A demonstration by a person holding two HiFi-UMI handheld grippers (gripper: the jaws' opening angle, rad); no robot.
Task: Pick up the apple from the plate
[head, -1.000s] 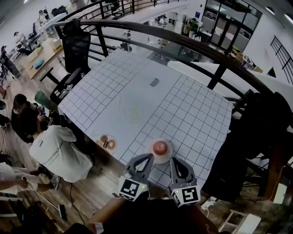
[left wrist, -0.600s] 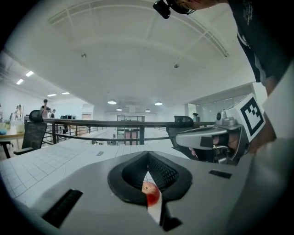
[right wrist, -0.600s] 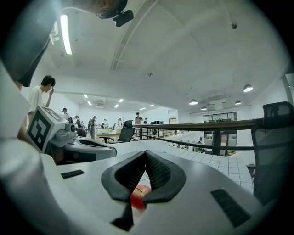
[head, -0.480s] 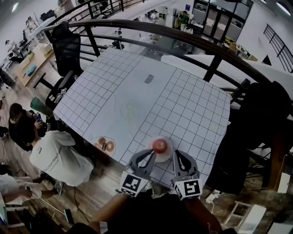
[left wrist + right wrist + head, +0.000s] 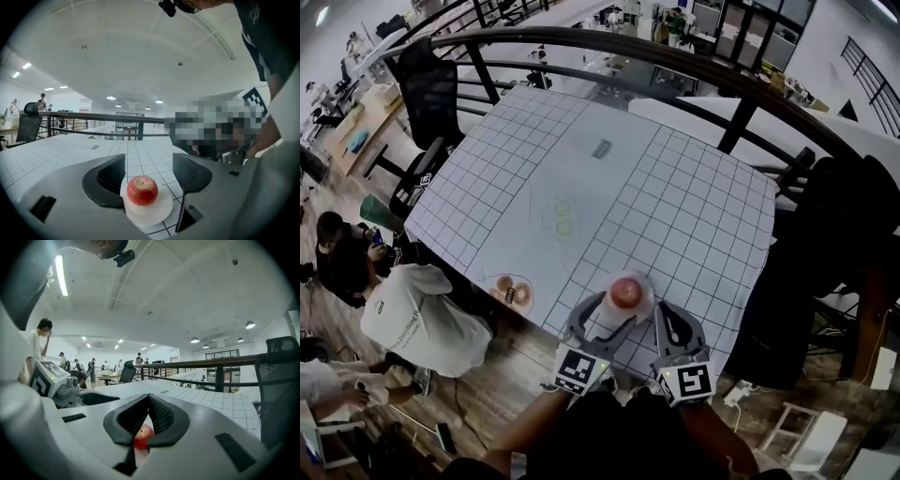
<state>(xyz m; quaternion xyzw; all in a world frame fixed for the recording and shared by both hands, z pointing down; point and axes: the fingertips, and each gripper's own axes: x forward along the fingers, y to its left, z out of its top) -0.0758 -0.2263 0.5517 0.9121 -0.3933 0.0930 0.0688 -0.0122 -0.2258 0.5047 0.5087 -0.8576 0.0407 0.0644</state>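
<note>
A red apple (image 5: 625, 292) sits on a small white plate (image 5: 639, 307) near the front edge of the gridded table (image 5: 694, 216). My left gripper (image 5: 604, 317) is at the plate's near left rim. Its jaws have just been opening and stand open. In the left gripper view the apple (image 5: 142, 190) lies on the plate (image 5: 154, 213) just ahead of the gap of the left gripper (image 5: 149, 161), touching neither pad. My right gripper (image 5: 661, 311) hovers at the plate's near right, shut and empty. In the right gripper view the apple (image 5: 144, 436) shows low behind the right gripper's (image 5: 148, 398) closed tips.
A second small plate (image 5: 512, 291) with brown rings sits at the table's front left edge. Two green discs (image 5: 564, 218) and a small dark card (image 5: 601, 148) lie further in. A black railing (image 5: 741, 117) curves behind the table. People (image 5: 417, 319) sit on the floor at the left.
The left gripper's jaws have gone from shut to open. Both grippers have come down and closer to the plate, the left one more.
</note>
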